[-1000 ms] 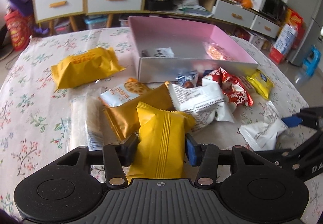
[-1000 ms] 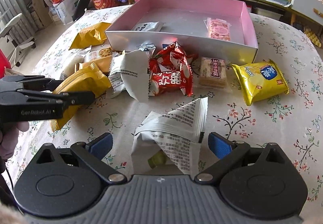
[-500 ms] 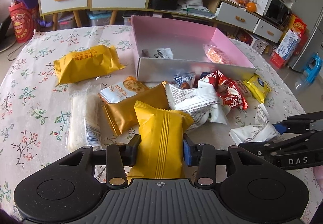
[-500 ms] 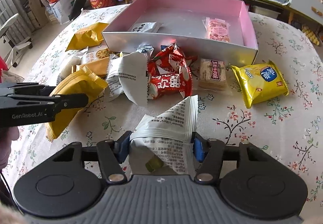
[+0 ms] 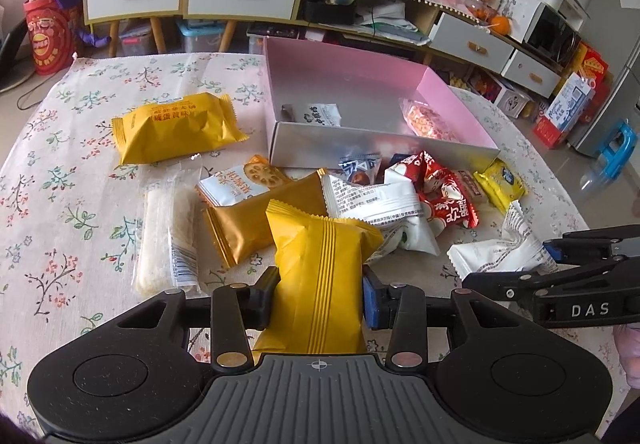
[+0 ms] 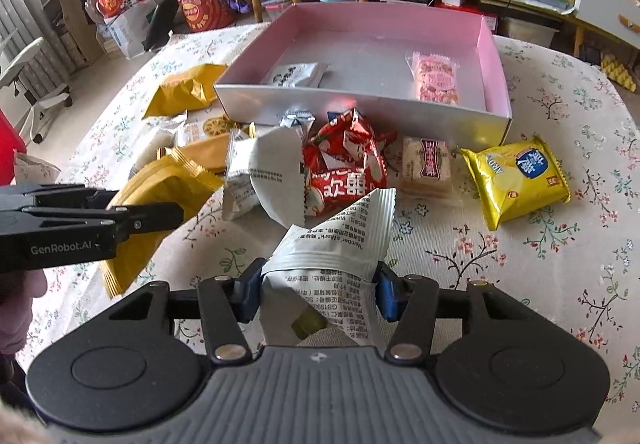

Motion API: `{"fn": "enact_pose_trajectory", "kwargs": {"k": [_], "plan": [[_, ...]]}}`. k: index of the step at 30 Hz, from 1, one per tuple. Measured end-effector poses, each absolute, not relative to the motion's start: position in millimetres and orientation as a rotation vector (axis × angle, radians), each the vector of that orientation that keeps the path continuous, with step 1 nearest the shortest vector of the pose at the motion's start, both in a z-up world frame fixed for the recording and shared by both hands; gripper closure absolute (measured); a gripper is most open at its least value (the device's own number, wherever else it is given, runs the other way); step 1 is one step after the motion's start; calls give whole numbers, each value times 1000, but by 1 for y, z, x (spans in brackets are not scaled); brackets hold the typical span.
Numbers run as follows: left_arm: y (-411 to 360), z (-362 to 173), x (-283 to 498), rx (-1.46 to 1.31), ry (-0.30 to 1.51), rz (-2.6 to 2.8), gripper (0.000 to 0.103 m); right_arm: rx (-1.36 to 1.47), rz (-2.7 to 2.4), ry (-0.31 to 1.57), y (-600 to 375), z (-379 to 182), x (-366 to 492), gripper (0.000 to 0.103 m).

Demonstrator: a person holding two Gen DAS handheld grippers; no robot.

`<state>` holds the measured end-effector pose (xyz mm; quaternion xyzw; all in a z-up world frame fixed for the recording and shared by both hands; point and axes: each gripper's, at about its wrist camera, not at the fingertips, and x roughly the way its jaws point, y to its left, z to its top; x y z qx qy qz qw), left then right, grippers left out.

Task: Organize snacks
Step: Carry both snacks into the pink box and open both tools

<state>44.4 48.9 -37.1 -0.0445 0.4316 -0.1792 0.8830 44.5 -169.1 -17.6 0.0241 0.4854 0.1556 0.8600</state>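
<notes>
Left gripper (image 5: 318, 296) is pinching the yellow ribbed foil snack pack (image 5: 320, 268); right gripper (image 6: 318, 294), jaws just closing, is pinching the white printed pouch (image 6: 340, 244), both in front of the pink-lined cardboard box (image 6: 494, 55). Both should be lifting clear of its front wall before releasing inside.

A yellow ribbed snack packet (image 5: 320, 276) stands tilted above the floral table (image 5: 60, 179), pinched at its lower sides, and a white printed packet (image 6: 332, 256) is pinched likewise nearer the table's right edge. The open pink box (image 6: 490, 55) toward the far edge holds a white packet (image 6: 296, 75) and a pink bar (image 6: 434, 77); other packets lie loose along its near wall
</notes>
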Motion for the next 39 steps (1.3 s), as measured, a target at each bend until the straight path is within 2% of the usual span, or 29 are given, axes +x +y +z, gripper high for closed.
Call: {"fn": "enact_pose_trajectory", "kwargs": {"k": [19,31,39], "plan": [[41,-13,66,-147,846,-311,65,228,306,921,-184,20,79,52],[9,1,112,-133,810,-301,65,322,229,879,-203,16,114,52],[-14,-7,148,-160,804,-323,65,341,154,839,-219,7,147,52]]}}
